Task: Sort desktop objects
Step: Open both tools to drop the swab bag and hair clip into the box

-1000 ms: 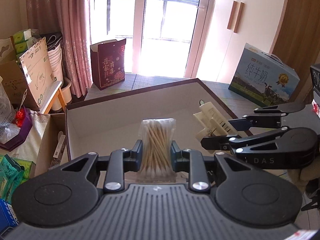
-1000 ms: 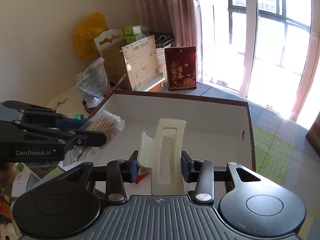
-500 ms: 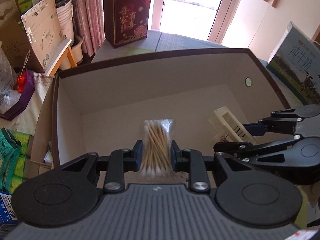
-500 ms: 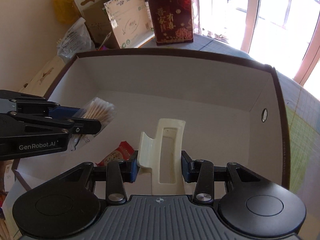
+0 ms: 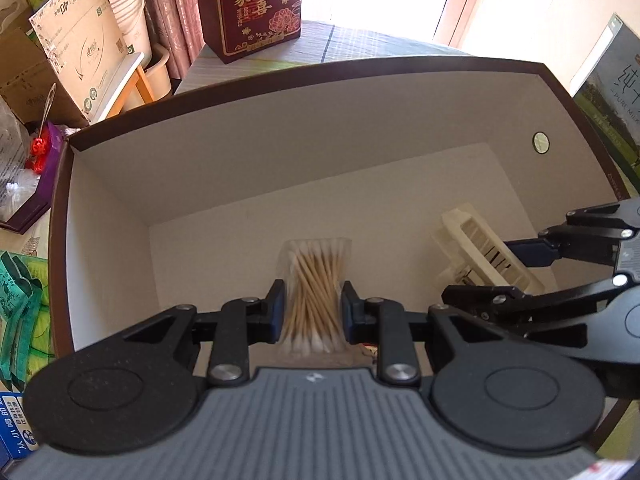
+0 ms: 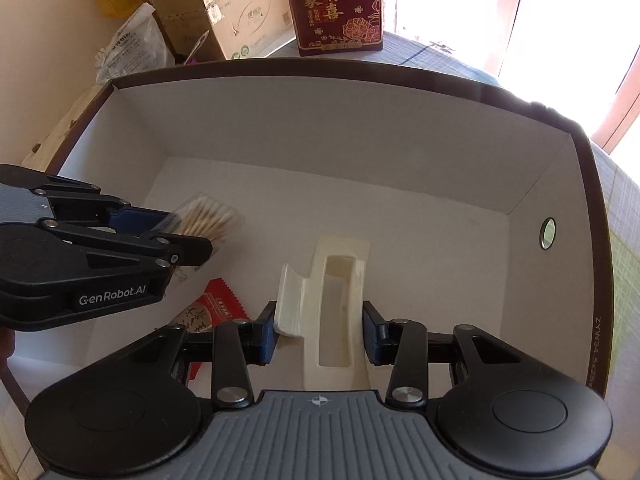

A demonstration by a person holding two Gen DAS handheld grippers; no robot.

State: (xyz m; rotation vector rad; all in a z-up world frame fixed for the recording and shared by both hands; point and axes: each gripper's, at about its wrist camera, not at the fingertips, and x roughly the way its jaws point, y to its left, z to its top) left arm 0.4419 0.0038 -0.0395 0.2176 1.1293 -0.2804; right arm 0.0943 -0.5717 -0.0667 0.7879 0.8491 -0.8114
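My left gripper (image 5: pixel 313 306) is shut on a clear pack of cotton swabs (image 5: pixel 314 286) and holds it low inside the brown box with a white lining (image 5: pixel 280 148). From the right wrist view the same left gripper (image 6: pixel 190 236) reaches in from the left with the swabs (image 6: pixel 208 220). The right gripper (image 6: pixel 319 334) is shut on a cream plastic hair clip (image 6: pixel 332 304), also down inside the box (image 6: pixel 360 120). The left wrist view has that right gripper (image 5: pixel 508 272) and the clip (image 5: pixel 480 248) at the right. A red snack packet (image 6: pixel 212 312) lies on the box floor.
A dark red gift bag (image 5: pixel 252 4) stands on the table behind the box. Cardboard cartons (image 5: pixel 76 40) and bags crowd the floor to the left. A milk carton box (image 5: pixel 612 92) stands at the right. The far half of the box floor (image 6: pixel 400 220) holds nothing.
Both grippers have tipped downward and sunk from above the box rim into the box, each keeping its object. The box floor and red packet have come into view.
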